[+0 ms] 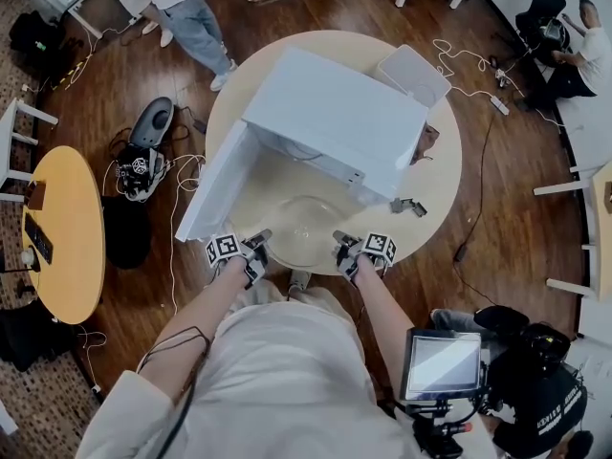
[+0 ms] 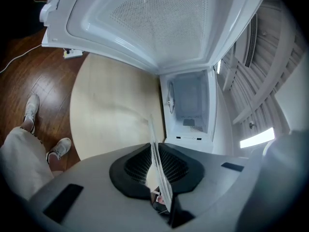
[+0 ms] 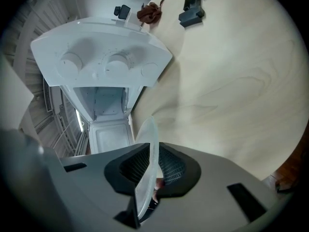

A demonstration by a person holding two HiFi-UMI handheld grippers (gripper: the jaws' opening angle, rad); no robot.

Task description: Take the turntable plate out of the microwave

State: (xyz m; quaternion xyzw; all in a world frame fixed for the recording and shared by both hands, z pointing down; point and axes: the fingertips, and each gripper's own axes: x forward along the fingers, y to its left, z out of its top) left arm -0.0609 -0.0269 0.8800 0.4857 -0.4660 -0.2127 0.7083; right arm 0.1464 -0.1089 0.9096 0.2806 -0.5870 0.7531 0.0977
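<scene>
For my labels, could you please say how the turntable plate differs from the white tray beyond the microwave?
The turntable plate is clear and round; the white tray is opaque and squarish. The plate is held at its rim by the left gripper and right gripper, before the microwave; the tray lies unheld on the table.

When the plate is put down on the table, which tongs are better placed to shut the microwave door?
Left, probably. The open door stands right beside the left tongs; the right tongs are across the plate from it. Both grip the plate's rim now.
</scene>
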